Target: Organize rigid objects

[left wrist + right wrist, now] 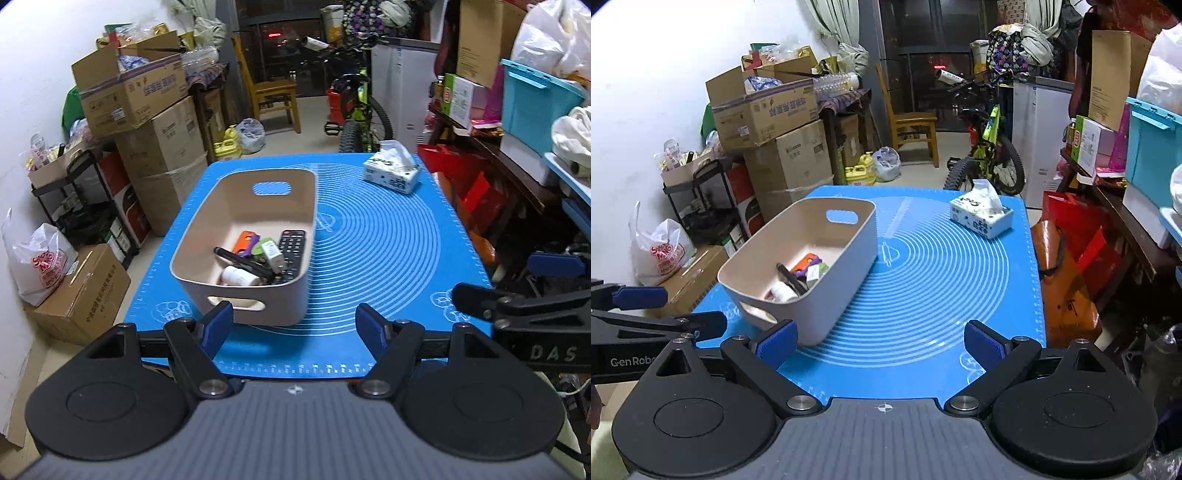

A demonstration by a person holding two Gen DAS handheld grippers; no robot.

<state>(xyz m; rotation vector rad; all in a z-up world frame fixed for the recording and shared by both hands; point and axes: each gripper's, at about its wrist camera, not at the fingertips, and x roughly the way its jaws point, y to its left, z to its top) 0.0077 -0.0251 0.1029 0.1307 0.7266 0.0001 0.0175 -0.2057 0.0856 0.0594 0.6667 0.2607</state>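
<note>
A beige plastic bin (295,206) (849,251) stands on the blue mat (388,251) (942,280), left of centre. Inside it lie a black remote (292,251), a black marker (243,262) (792,278), an orange and purple item (248,242) (807,264), a white charger (272,254) and a white bottle (240,277) (781,291). My left gripper (295,328) is open and empty, held back at the mat's near edge in front of the bin. My right gripper (881,345) is open and empty, near the mat's front edge, right of the bin.
A tissue pack (393,171) (982,214) sits at the mat's far right corner. Stacked cardboard boxes (147,122) and a black rack (85,206) stand left of the table. A bicycle (354,110) stands behind. Shelves with a red bag (1082,236) stand on the right.
</note>
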